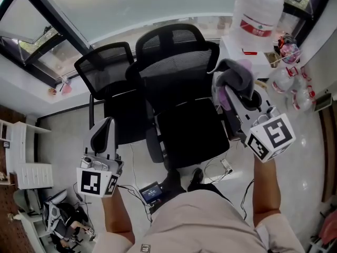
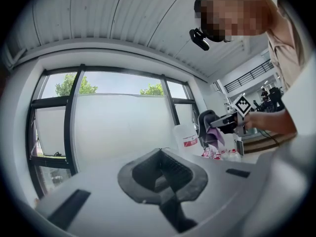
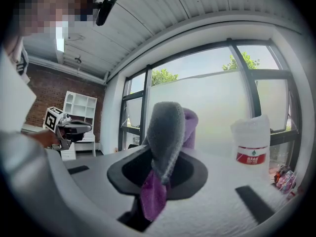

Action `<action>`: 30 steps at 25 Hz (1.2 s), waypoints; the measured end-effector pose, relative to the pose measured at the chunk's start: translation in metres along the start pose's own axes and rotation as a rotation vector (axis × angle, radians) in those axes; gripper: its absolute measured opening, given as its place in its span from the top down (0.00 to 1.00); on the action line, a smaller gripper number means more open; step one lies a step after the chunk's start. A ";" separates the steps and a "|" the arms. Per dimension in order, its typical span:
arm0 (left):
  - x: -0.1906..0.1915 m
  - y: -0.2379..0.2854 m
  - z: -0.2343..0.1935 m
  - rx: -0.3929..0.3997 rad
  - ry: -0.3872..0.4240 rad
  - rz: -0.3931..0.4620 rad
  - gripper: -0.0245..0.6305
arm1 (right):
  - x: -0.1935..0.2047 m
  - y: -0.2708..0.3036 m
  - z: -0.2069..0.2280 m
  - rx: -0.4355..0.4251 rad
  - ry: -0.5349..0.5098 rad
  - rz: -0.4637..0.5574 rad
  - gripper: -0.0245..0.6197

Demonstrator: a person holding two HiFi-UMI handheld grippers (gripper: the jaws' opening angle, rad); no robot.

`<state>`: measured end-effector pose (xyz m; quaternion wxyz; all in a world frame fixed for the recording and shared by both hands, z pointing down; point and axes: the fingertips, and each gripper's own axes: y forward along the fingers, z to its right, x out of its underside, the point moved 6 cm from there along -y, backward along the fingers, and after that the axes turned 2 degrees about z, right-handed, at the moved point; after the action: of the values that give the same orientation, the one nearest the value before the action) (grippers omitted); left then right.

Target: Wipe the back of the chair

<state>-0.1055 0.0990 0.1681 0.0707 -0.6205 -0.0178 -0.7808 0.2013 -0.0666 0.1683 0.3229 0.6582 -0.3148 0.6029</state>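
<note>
While head view shows chair (image 1: 179,62), right gripper view shows cloth (image 3: 165,132) clamped.

Floor (image 1: 132,161) — chair (image 1: 190,132), second chair (image 1: 105,70) (both black).

The right tool (image 1: 229,91) is up beside the right edge of the black mesh chair (image 1: 176,70), at its back, with a grey and purple cloth (image 1: 237,71) bunched at its tip. The left tool (image 1: 105,126) hangs lower, left of the seat and apart from it. A second black chair (image 1: 108,70) stands just beside the first on the left. A water jug (image 1: 258,9) sits on the white tabletop (image 1: 236,52) at right.
</note>
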 end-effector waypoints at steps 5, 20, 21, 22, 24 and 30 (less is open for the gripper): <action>0.017 0.014 -0.023 0.002 -0.013 0.014 0.95 | 0.011 0.026 -0.002 0.015 0.018 -0.024 0.86; 0.113 0.070 -0.086 0.033 -0.065 -0.071 0.95 | 0.065 0.236 0.021 0.054 -0.086 0.036 0.86; 0.121 0.074 -0.090 0.033 -0.074 -0.076 0.95 | 0.073 0.257 0.018 0.044 -0.096 0.034 0.86; 0.129 0.077 -0.094 0.032 -0.084 -0.083 0.95 | 0.081 0.277 0.013 0.029 -0.106 0.031 0.86; 0.145 0.083 -0.102 0.030 -0.106 -0.096 0.95 | 0.094 0.314 -0.003 -0.005 -0.128 0.025 0.86; 0.185 0.100 -0.117 0.021 -0.157 -0.129 0.95 | 0.108 0.381 -0.057 -0.110 -0.208 0.013 0.86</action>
<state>-0.2462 -0.0295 0.3146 0.0249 -0.6764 -0.0713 -0.7326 -0.1303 -0.2489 0.2970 0.3200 0.6965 -0.3834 0.5153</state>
